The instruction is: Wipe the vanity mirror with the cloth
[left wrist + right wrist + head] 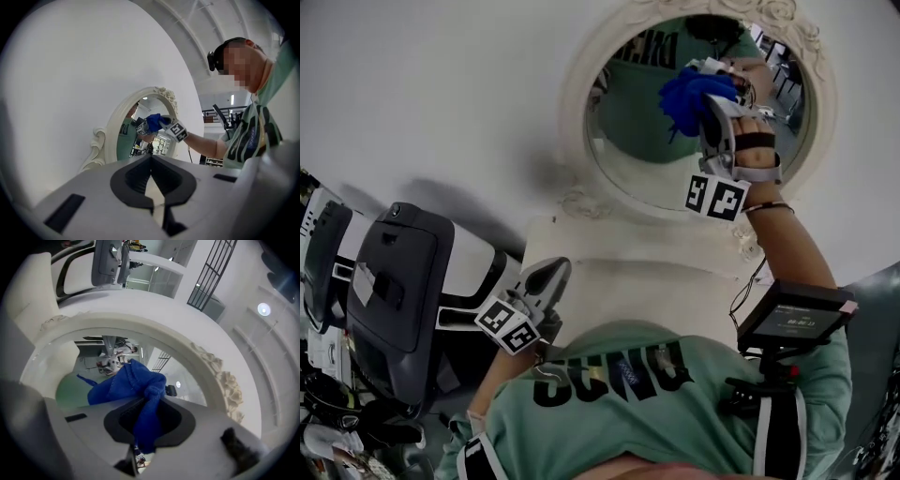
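Note:
An oval vanity mirror [652, 122] with an ornate cream frame [572, 112] stands against the white wall. My right gripper [712, 98] is shut on a bunched blue cloth [686, 96] and holds it against the upper part of the glass. In the right gripper view the blue cloth [133, 390] hangs out between the jaws in front of the mirror frame [206, 359]. My left gripper [546, 281] stays low over the white vanity top, shut with nothing in it. In the left gripper view the mirror [140, 136] and the cloth [152, 123] appear ahead.
The white vanity top [647, 272] lies under the mirror. A dark grey office chair [394, 291] stands at the left. A black device on a chest mount [792, 314] sits at the person's right side. Cluttered items lie on the floor at the lower left.

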The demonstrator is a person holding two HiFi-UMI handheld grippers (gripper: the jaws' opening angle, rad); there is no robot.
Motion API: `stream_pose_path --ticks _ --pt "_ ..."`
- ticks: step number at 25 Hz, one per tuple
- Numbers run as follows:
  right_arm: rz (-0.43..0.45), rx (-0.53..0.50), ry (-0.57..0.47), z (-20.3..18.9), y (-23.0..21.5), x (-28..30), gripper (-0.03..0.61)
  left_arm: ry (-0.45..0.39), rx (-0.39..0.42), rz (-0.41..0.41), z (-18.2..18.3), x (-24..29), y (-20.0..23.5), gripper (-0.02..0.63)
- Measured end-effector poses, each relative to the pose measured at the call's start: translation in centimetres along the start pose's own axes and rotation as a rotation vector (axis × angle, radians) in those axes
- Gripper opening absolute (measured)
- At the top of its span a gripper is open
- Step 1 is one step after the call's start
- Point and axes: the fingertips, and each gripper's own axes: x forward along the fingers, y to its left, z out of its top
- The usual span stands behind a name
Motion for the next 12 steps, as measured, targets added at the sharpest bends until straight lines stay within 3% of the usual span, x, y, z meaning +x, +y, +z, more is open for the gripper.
stream_pose_path --ticks 8,12 --pt "0.326 -0.06 -0.044 -0.1 25.5 -7.7 0.051 0.095 -0.02 0.043 -2.3 -0.7 -0.1 0.009" --pt "0.538 -0.08 -0.019 -1.8 36.4 -11.1 0.051 0.123 -0.029 0.065 -3.2 -0.9 0.3 0.009"
